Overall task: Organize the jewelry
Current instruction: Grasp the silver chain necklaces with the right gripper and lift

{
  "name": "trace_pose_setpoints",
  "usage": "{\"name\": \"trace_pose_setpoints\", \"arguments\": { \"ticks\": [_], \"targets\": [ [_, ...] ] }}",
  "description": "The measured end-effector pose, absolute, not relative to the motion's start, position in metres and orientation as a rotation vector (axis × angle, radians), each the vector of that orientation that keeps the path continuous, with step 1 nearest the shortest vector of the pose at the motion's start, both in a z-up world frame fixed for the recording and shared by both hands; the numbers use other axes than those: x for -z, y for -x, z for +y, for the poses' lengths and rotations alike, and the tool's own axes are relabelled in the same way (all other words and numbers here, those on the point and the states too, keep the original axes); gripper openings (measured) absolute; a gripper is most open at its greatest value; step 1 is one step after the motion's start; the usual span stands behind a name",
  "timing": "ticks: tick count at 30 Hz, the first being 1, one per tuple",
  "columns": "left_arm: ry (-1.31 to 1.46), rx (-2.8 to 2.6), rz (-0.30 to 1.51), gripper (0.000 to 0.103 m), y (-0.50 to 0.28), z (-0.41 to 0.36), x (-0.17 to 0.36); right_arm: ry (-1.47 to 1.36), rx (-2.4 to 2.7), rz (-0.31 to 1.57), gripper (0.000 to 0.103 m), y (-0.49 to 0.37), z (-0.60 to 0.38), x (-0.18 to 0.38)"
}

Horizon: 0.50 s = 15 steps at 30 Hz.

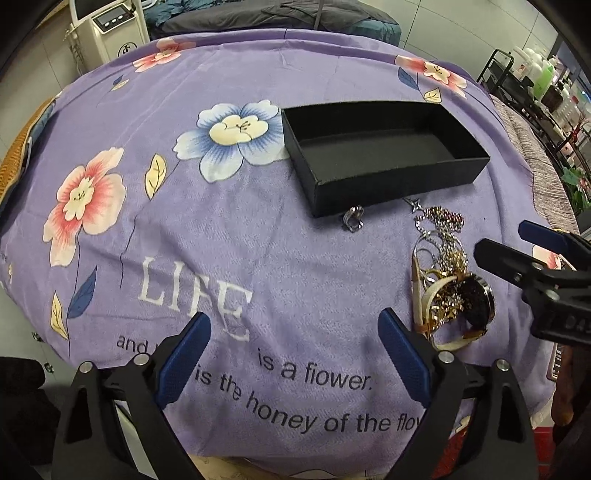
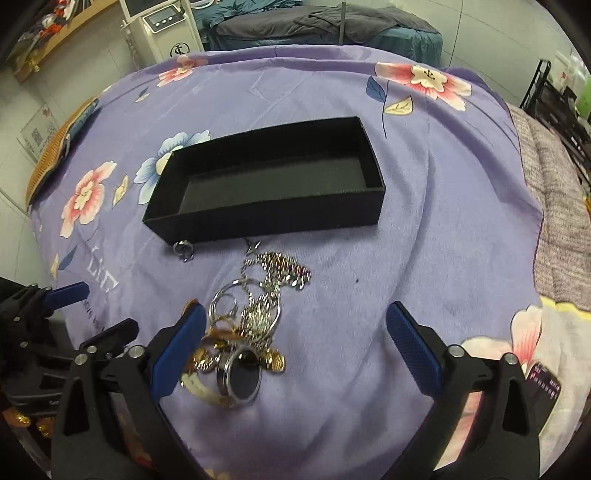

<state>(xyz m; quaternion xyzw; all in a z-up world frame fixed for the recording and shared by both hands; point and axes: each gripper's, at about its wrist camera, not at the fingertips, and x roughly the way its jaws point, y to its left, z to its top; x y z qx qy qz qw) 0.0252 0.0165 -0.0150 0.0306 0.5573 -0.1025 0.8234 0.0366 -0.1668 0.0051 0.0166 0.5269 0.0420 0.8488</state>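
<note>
Jewelry pile (image 2: 245, 332) lies beside the wide-apart right hand-held gripper's (image 2: 295, 343) left finger.

A purple blanket (image 1: 229, 221) printed with pink and blue flowers and lettering covers the surface in the foreground. Behind it stands a white machine (image 1: 110, 33) with a small display panel, on a pale tiled floor (image 1: 22, 81). Next to the machine lies a bed (image 2: 332, 26) with grey and teal covers. On the right, a black shelf rack (image 1: 532, 88) holds bottles, some white and one green. A grey knitted cloth (image 2: 554, 229) lies at the blanket's right edge. To the left sits something orange and woven (image 2: 51, 155); what it is cannot be told.
</note>
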Motion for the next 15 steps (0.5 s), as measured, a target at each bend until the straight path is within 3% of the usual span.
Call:
{"name": "trace_pose_setpoints", "arguments": {
  "ticks": [4, 6, 15],
  "targets": [
    [-0.076, 0.215, 1.16, 0.088, -0.033, 0.014, 0.01, -0.041, -0.092, 1.136, 0.072, -0.053, -0.162, 0.005],
    [-0.089, 0.212, 1.153, 0.088, -0.035, 0.011, 0.01, -0.033, -0.087, 1.156, 0.058, -0.061, -0.16, 0.012],
    [-0.09, 0.224, 1.174, 0.089, -0.036, 0.009, 0.024, 0.083, -0.054, 1.177, 0.048, -0.082, -0.147, 0.031]
  ]
}}
